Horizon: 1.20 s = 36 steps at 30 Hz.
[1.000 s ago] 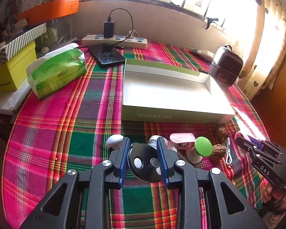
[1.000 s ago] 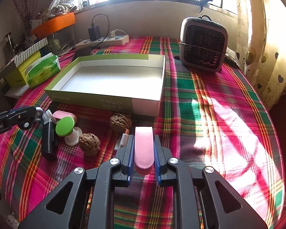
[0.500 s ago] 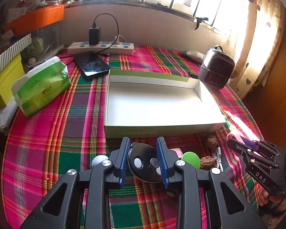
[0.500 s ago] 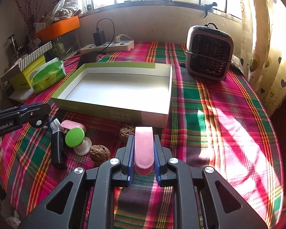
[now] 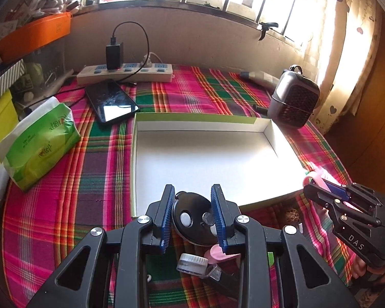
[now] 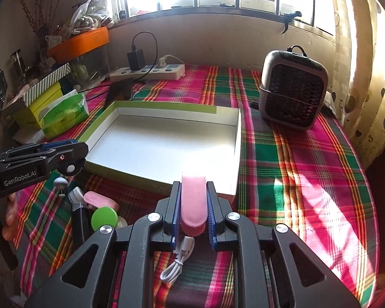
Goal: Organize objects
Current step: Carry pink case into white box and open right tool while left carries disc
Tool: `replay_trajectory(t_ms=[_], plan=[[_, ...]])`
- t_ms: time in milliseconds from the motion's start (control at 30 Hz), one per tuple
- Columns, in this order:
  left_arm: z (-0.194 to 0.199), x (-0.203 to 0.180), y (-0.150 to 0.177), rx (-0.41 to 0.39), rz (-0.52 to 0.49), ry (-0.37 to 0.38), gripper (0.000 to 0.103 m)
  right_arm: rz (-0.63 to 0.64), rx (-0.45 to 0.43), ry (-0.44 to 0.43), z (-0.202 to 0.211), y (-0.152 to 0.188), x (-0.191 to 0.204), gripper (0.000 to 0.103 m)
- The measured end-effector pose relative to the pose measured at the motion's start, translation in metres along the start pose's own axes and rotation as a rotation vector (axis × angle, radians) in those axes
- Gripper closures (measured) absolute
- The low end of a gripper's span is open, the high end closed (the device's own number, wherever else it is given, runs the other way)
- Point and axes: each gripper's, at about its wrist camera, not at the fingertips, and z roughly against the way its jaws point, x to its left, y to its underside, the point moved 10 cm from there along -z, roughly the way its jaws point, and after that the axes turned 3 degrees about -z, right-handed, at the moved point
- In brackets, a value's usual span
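Now | left gripper (image 5: 193,214) clenched on round black disc with white buttons (image 5: 192,220), above near-left corner of shallow white cardboard tray with green rim (image 5: 202,120) | right gripper (image 6: 193,209) clenched on flat pink plastic bar (image 6: 193,200), over tray's near edge (image 6: 156,184) | tray on plaid tablecloth (image 6: 282,159)

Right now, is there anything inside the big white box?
No, the big white box is bare inside; the pink thing is in the right gripper near the box's front edge.
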Motion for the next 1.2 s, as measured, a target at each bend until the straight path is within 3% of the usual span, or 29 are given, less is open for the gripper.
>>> replay_trajectory(t_ms=[600, 1200], plan=[[-0.063, 0.011, -0.04, 0.068, -0.063, -0.049, 0.076, -0.008, 0.067, 0.012, -0.062, -0.041, -0.011, 0.084], [-0.105, 0.023, -0.049, 0.115, -0.055, -0.08, 0.076, -0.045, 0.115, 0.026, -0.103, -0.057, -0.021, 0.084]])
